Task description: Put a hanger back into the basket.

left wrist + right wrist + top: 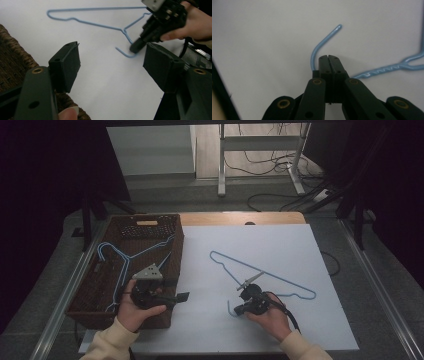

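Observation:
A blue wire hanger [260,272] lies flat on the white sheet [280,240], its hook toward the near edge. My right gripper [239,309] is shut on that hook; in the right gripper view the jaws [328,58] meet on the bend and the hook tip [338,27] curls out beyond them. In the left gripper view the hanger [95,23] and the right gripper [136,46] lie ahead. My left gripper [182,296] hovers open over the basket's right rim with nothing between its pads [67,62].
A brown wicker basket [176,251] at the table's left holds more blue hangers [122,260] and a dark flat object [145,230] at its far end. Its weave [10,57] is close beside my left gripper. A desk frame [260,145] and cables stand beyond the table.

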Tool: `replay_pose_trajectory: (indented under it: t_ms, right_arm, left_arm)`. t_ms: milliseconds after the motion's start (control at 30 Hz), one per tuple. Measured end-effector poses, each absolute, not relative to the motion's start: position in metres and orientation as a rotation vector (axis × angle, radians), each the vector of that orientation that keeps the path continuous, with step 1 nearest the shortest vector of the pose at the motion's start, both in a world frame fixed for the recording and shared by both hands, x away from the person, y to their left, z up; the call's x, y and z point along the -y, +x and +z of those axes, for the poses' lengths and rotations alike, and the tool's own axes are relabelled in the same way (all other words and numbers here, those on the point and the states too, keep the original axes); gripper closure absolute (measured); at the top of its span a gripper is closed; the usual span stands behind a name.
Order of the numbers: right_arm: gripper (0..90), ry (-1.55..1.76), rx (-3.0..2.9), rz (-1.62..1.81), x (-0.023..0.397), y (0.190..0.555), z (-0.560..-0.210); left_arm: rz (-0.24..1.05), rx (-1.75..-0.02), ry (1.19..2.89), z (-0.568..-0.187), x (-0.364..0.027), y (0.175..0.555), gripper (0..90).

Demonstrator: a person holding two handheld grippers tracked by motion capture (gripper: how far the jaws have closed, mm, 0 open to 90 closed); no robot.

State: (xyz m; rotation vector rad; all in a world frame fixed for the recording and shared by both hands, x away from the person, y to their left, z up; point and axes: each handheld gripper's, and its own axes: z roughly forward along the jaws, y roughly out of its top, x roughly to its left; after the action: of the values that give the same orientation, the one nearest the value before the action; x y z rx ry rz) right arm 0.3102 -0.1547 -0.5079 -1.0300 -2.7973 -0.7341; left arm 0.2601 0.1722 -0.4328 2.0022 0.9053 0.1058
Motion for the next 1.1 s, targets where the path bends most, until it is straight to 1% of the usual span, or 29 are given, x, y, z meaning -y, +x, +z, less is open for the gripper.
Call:
replay_pose_trajectory:
  t_ms: [67, 267, 433, 567, 600, 633, 667, 700, 800, 967, 1100]
  right_arm:
    - [90.0, -0.988, 2.808, -0.694, 0.162, 0.296, -0.506]
    - [90.0, -0.936, 2.807, -0.649, 0.185, 0.272, -0.504]
    - [90.0, -0.953, 2.787, -0.662, 0.201, 0.264, -0.503]
    - [90.0, -1.028, 2.799, -0.747, 0.21, 0.274, -0.495]
    - [90.0, -1.118, 2.815, -0.813, 0.217, 0.288, -0.486]
    - [90.0, -1.118, 2.815, -0.813, 0.217, 0.288, -0.486]
    - [90.0, -1.211, 2.817, -0.84, 0.224, 0.304, -0.48]
    - [90.0, -1.252, 2.832, -0.832, 0.228, 0.311, -0.479]
    - [90.0, -1.433, 2.822, -0.79, 0.249, 0.327, -0.48]
    - [90.0, -1.654, 2.778, -0.759, 0.293, 0.34, -0.485]
    - [90.0, -1.72, 2.776, -0.761, 0.306, 0.351, -0.49]
  left_arm:
    - [0.105, -0.908, 1.999, -0.433, -0.173, 0.26, 29.4]
    - [0.103, -0.908, 2.002, -0.433, -0.173, 0.261, 29.4]
    - [0.103, -0.908, 2.005, -0.434, -0.172, 0.261, 29.4]
    - [0.103, -0.911, 2.002, -0.434, -0.172, 0.262, 29.4]
    - [0.103, -0.91, 2.001, -0.433, -0.172, 0.262, 29.4]
    - [0.103, -0.91, 2.001, -0.433, -0.172, 0.262, 29.4]
    - [0.103, -0.909, 2.001, -0.433, -0.172, 0.262, 29.4]
    - [0.103, -0.909, 2.001, -0.433, -0.172, 0.262, 29.4]
    - [0.102, -0.91, 1.995, -0.433, -0.174, 0.262, 29.4]
    - [0.105, -0.922, 1.992, -0.435, -0.176, 0.263, 29.5]
    - [0.106, -0.916, 1.996, -0.434, -0.173, 0.263, 29.5]
